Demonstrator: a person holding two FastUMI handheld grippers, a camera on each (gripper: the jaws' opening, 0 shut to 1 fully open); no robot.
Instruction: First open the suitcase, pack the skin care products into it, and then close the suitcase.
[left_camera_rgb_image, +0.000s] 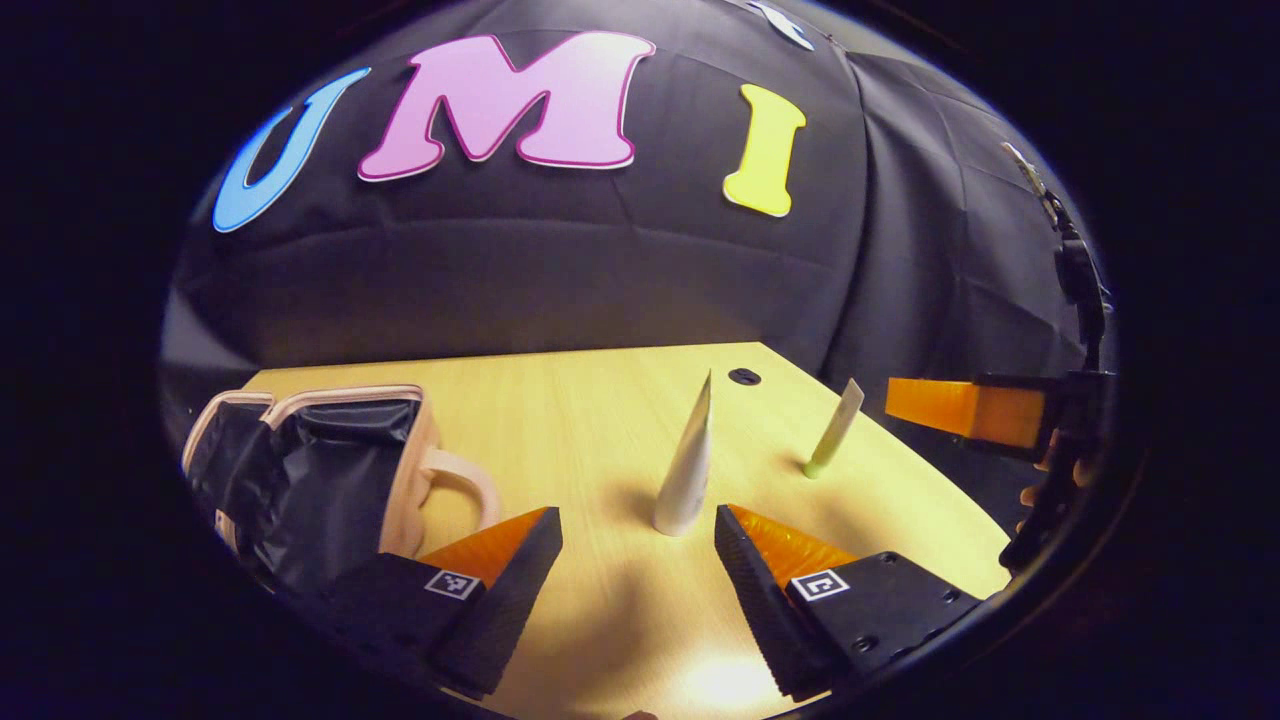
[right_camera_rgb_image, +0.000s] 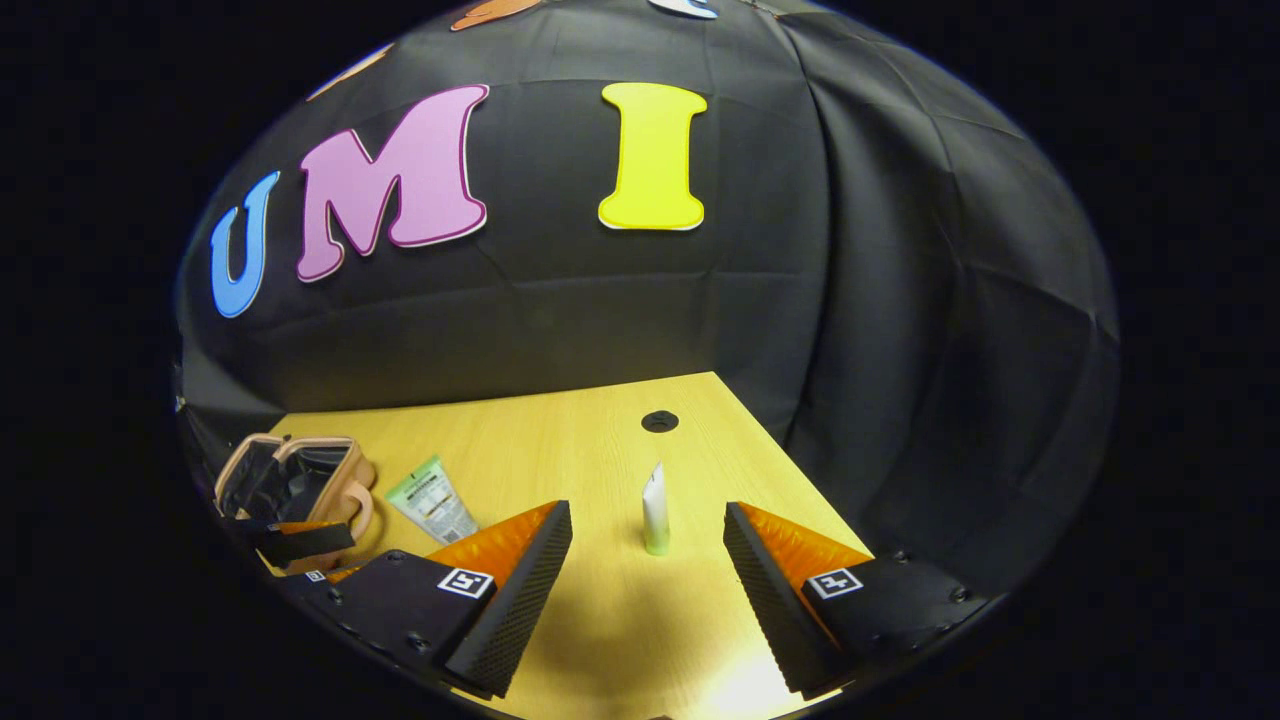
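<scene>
The suitcase (left_camera_rgb_image: 310, 470) sits open at the left of the table (left_camera_rgb_image: 600, 420), its pale pink shell and handle toward us, and its dark lining is slack. Nothing can be made out inside it from the left gripper view.

In the right gripper view the suitcase (right_camera_rgb_image: 295, 485) lies at the table's far left with its lid swung up, and the left tool (right_camera_rgb_image: 300, 545) is just in front of it. Beside it stands a white tube with a green top edge (right_camera_rgb_image: 432, 500), tilted on the wood.

Plenty of bare table runs around the tubes. A round cable hole (left_camera_rgb_image: 744, 377) lies near the back edge, where the black cloth wall comes down. The right edge slants away close by the slim tube.

The left tool (left_camera_rgb_image: 638, 560) is spread wide, gripping nothing, and the white tube (left_camera_rgb_image: 688, 465) stands on its cap just ahead of the gap. The slim, pale green tube (left_camera_rgb_image: 832, 430) stands leaning to the right, well apart from the suitcase.

The right tool (right_camera_rgb_image: 648, 555) is also wide and unloaded, with the slim tube (right_camera_rgb_image: 655, 510) upright between and beyond its fingers. In the left gripper view that right tool (left_camera_rgb_image: 930, 405) reaches in from the right edge.
</scene>
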